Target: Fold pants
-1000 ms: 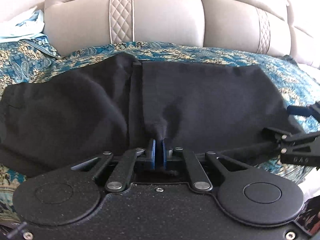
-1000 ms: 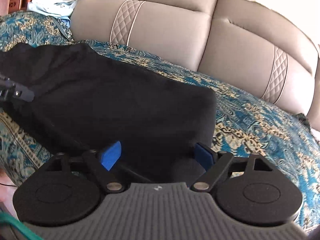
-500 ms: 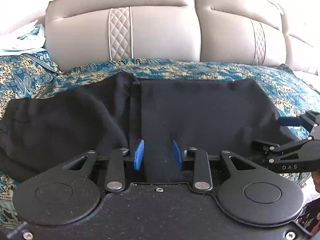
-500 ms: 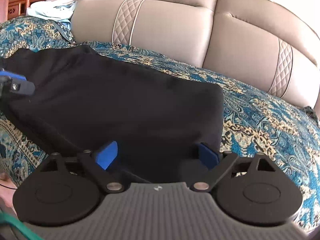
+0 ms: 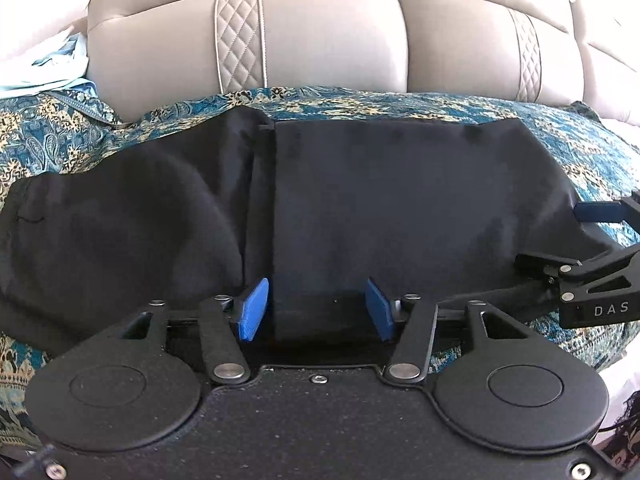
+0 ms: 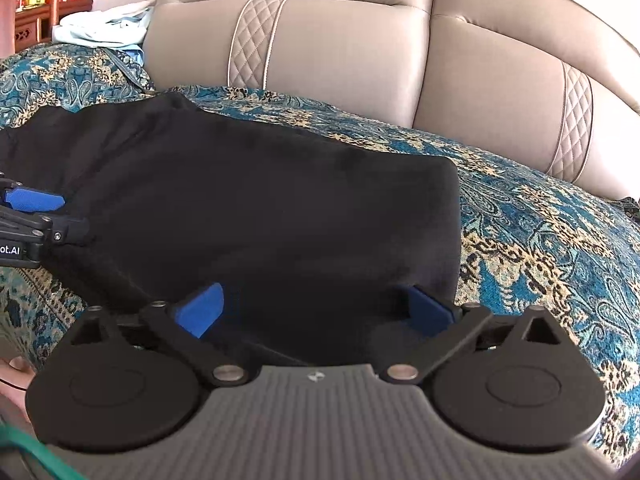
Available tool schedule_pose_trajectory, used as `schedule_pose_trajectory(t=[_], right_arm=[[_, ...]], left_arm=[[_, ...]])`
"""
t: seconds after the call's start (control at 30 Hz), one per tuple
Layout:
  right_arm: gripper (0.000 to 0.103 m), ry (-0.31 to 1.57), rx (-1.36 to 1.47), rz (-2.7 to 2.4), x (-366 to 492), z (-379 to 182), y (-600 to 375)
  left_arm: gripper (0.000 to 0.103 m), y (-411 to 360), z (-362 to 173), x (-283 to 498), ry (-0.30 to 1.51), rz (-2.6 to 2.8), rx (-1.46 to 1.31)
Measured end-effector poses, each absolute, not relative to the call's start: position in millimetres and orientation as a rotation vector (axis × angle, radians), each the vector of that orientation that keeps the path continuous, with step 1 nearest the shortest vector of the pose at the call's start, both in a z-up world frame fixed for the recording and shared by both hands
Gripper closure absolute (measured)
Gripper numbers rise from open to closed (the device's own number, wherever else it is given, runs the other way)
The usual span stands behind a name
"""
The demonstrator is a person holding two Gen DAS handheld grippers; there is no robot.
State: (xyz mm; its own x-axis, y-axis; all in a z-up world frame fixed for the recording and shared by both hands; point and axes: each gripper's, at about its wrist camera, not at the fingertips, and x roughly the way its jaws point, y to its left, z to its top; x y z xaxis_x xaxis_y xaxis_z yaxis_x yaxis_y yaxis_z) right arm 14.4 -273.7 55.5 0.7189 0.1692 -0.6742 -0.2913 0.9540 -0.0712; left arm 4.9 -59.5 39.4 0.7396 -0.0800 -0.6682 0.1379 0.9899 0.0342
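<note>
Your black pants (image 5: 360, 208) lie folded across the blue-and-gold paisley cover (image 5: 440, 104) on the sofa seat, filling the middle of both wrist views. In the left wrist view a doubled-over panel sits centre and right, with a looser, rumpled part spreading to the left edge of the frame; a vertical fold line runs down just left of centre.

Your left gripper (image 5: 316, 308) sits at the bottom centre of its view with its jaws opening. The blue pads (image 5: 253, 310) stand apart on either side of the near edge of the pants, and the cloth lies between them without being pinched.

Your right gripper (image 6: 316, 312) is at the bottom centre of its own view, jaws opening and spread wide. Its blue pads (image 6: 202, 308) straddle the near right corner of the folded pants, not pressing on the fabric. The same gripper shows at the right edge of the left wrist view, and your left one shows at the left edge of the right wrist view.

Beige leather sofa cushions (image 6: 340, 44) with quilted strips fill the top of both frames. A pale blue garment (image 6: 100, 28) lies bunched at the upper left, beside the cushions.
</note>
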Motion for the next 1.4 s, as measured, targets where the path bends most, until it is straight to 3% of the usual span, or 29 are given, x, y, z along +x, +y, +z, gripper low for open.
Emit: schedule_pose_trajectory(t=[0.3,0.73,1.4], right_arm=[[0.000,0.700,-0.152,0.256,18.9,70.2,-266.3],[0.000,0.668,-0.190,0.366,37.1,76.8,-203.5],[0.000,0.692,-0.233,0.461,54.7,60.8,-126.7]], left_arm=[[0.026,-50.0,43.8,6.1,0.748,-0.108,0.052],[0.012,27.8,60.6,-4.8,0.735,-0.022,-0.145],[0.005,183.3,50.6,1.4,0.695,0.381,-0.295]])
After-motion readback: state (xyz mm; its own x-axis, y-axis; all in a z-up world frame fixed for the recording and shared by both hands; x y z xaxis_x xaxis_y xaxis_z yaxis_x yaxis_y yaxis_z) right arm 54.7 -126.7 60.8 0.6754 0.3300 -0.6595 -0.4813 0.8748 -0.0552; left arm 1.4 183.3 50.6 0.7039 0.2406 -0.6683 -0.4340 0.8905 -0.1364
